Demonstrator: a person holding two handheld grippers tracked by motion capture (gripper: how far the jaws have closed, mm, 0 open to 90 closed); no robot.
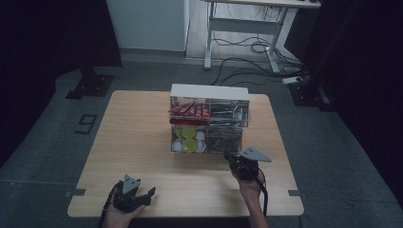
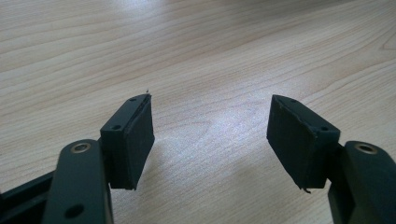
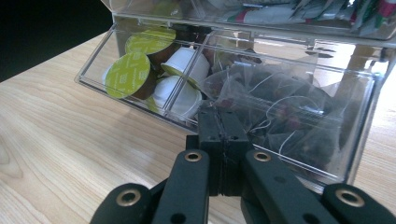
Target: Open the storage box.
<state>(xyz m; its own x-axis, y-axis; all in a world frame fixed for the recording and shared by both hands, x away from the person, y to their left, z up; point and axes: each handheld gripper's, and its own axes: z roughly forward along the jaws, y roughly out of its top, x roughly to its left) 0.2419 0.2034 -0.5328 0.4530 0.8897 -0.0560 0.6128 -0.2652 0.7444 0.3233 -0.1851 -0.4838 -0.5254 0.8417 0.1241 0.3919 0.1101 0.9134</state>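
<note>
Wooden table [image 1: 142, 142], clear tea-bag compartment [image 3: 299, 121]

On my feed the worktop [image 1: 142, 142] is pale wood grain, both tongs [image 3: 219, 123] matte black. Clear organizer [image 3: 355, 140] holds lime-green-lidded pods [image 3: 127, 74], white pods [image 3: 184, 63], red packets [image 1: 189, 112] up top, dark teabags [image 3: 280, 116].

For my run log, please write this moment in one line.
right tongs: shut, at clear organizer lower drawer | left tongs: open, over table

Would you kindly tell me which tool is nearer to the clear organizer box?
Right. The right tool is at the clear organizer box's lower front; the left tool rests near the table's near edge.
</note>
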